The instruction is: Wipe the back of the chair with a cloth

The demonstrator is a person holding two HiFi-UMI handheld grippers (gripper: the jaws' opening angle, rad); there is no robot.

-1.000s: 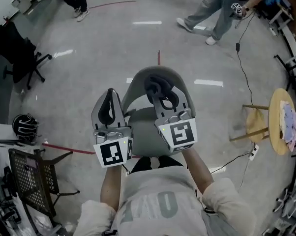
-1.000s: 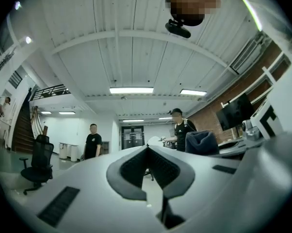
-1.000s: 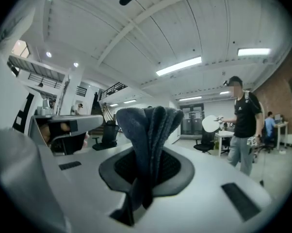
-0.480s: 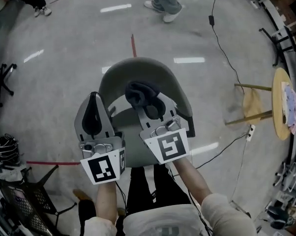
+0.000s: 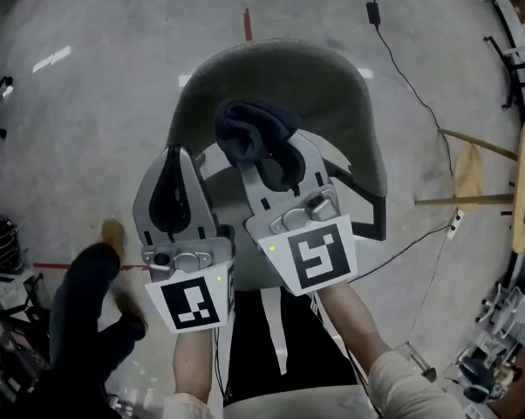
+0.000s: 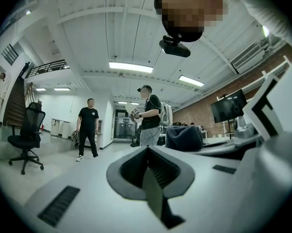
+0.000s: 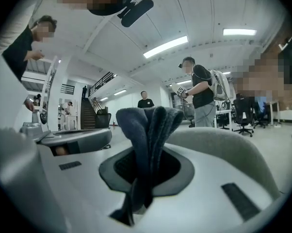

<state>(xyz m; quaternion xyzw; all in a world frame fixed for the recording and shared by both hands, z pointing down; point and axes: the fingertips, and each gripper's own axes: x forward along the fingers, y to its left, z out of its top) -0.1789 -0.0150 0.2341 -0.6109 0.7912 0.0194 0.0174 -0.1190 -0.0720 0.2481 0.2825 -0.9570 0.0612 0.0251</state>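
Both tools hover mid-frame over the chair point(image 5: 332, 85), right gripper point(image 5: 276, 160) pinching the dark cloth point(image 5: 249, 131), left gripper point(image 5: 175, 160) closed empty; wiping looks unstarted, so next the cloth must press onto the backrest.

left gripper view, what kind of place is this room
Likely a large open-plan office or lab hall: a black office chair stands on a bare polished floor, long ceiling strip lights run overhead, and a wall screen hangs by a brick wall.
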